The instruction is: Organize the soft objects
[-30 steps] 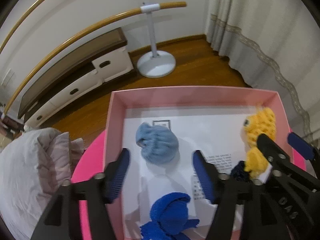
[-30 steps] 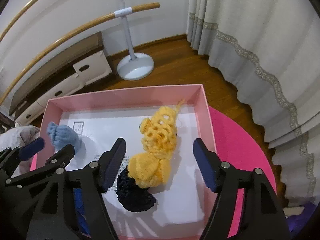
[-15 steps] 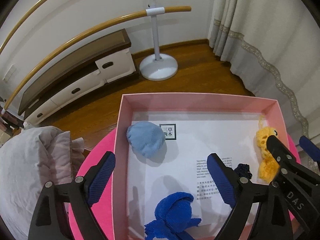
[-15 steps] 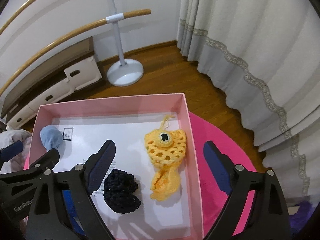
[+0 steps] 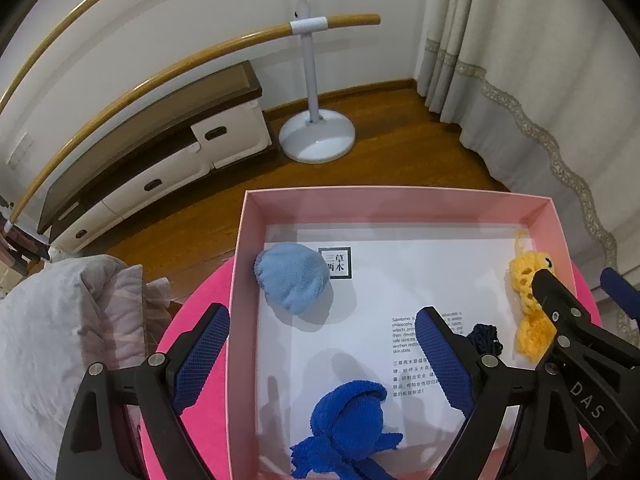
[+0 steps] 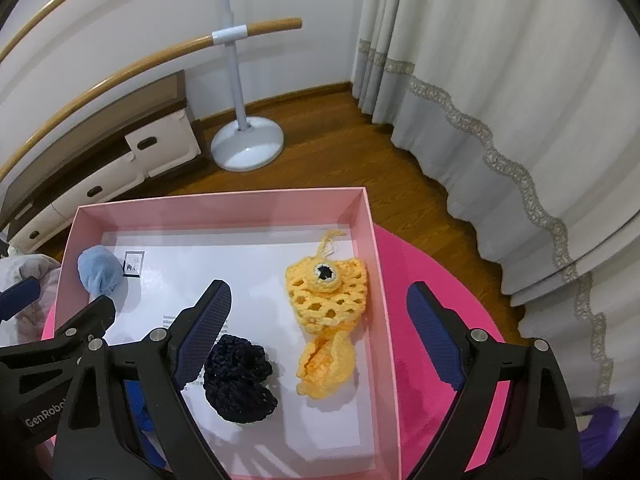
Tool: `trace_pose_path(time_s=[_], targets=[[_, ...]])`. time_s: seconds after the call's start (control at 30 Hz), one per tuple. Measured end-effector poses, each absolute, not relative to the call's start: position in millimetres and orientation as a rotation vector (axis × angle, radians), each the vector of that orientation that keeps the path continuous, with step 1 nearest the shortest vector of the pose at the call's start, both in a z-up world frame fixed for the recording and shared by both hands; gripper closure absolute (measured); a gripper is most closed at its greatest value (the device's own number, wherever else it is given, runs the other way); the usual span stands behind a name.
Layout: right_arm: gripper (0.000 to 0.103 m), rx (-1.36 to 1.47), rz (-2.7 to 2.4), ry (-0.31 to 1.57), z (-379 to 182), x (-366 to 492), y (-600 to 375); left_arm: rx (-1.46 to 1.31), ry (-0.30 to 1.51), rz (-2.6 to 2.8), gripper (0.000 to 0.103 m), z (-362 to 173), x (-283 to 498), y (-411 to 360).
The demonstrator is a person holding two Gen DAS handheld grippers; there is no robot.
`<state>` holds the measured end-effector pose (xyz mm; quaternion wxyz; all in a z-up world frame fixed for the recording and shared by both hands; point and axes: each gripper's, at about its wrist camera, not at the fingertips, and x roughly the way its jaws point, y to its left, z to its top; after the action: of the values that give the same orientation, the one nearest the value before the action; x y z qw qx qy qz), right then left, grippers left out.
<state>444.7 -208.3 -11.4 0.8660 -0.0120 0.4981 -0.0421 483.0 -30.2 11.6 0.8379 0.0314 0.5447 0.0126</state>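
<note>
1. Since a second ago we have pulled both tools back and spread them: the left hand-held gripper (image 5: 322, 354), earlier close around the pale blue fleece ball (image 5: 293, 277), now hangs apart and empty.
2. The right hand-held gripper (image 6: 319, 334) likewise stands wide apart, no longer straddling the yellow crochet fish (image 6: 326, 312), which now lies flat near the right wall of the pink cardboard box (image 6: 224, 208).
3. We see a dark navy knitted lump (image 6: 239, 378) just beside the fish.
4. A royal blue terry bundle (image 5: 347, 426) lies at the near edge on the white printed sheet (image 5: 420, 276).
5. The box rests on a round magenta surface (image 6: 440, 304).
</note>
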Motion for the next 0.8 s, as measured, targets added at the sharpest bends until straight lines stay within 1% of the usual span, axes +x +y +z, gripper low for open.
trace_pose_path(time_s=[0.4,0.8], targets=[[0.015,-0.064,-0.095,0.961,17.0,422.1,-200.8,0.058,1.084,0.025,0.011,39.3,448.8,-26.7],[0.015,-0.094,-0.127,0.831,62.4,362.7,-202.2,0.053,0.983,-0.001,0.011,84.2,377.7,-24.9]])
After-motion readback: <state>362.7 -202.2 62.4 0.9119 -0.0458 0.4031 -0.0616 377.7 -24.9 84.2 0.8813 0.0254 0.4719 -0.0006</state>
